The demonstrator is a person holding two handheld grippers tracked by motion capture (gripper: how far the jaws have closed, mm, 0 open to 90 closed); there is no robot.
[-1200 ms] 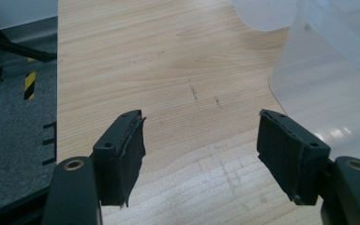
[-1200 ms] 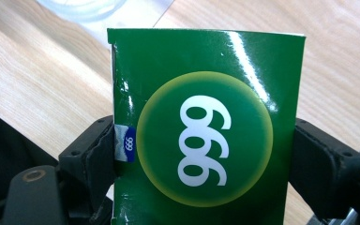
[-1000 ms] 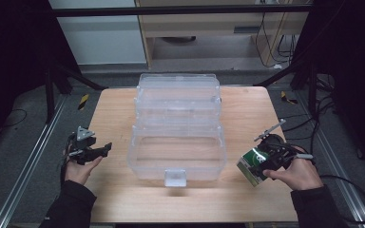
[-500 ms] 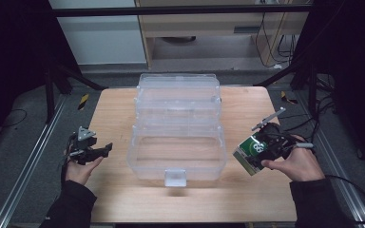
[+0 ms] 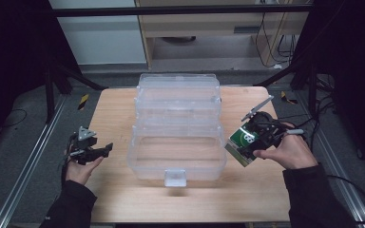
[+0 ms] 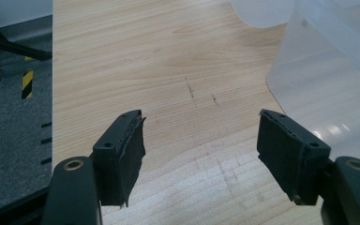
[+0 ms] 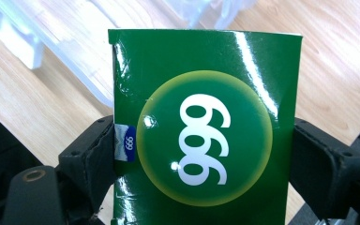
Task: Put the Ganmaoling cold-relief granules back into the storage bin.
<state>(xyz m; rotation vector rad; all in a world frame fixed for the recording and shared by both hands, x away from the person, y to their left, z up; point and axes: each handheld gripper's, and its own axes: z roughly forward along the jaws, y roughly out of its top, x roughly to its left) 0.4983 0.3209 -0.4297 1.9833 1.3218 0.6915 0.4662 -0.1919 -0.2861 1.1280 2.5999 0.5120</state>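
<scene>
A clear plastic storage box point(image 5: 177, 127) stands open in tiers at the middle of the wooden table point(image 5: 247, 199). My right gripper point(image 5: 251, 140) is shut on a green carton point(image 5: 242, 145) marked 999, held just off the box's right wall. In the right gripper view the green carton point(image 7: 206, 126) sits squeezed between both black pads. My left gripper point(image 5: 97, 153) rests at the table's left edge, open and holding nothing. In the left gripper view its pads point(image 6: 124, 154) stand wide apart over bare wood, with the clear box wall point(image 6: 328, 89) at the right.
The box has a front latch point(image 5: 175, 176) facing the table's near edge. Metal rails point(image 5: 24, 175) run along the floor on both sides. Cables point(image 5: 347, 183) trail right of the table. A cabinet point(image 5: 204, 19) stands beyond the far edge.
My right gripper has lifted the green carton and carried it up and leftward, closer to the box's right wall. The left gripper has stayed put.
</scene>
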